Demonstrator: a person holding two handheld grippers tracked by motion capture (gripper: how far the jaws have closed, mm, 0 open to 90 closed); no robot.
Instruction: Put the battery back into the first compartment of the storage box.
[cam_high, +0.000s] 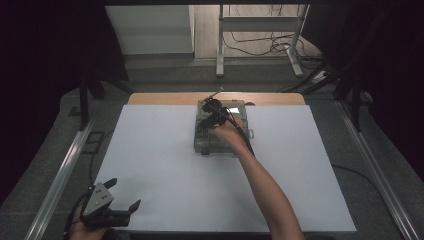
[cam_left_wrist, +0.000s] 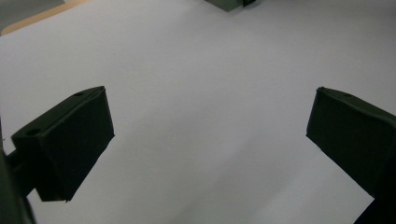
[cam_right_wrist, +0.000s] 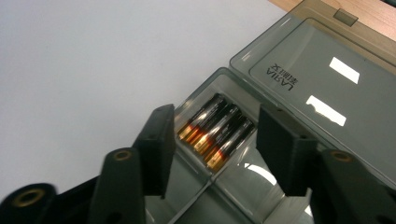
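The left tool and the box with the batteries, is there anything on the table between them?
No. In the high view, only bare white tabletop lies between the left tool and the box. The left gripper view shows the same bare white stretch.

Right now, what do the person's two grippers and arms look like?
Both grippers are black with two blocky, flat-faced jaws. The left gripper carries a grey three-cornered plate with small holes on top. The right gripper trails a black cable along a bare, sleeveless forearm; in its own view, brass-coloured rings are set into its body.
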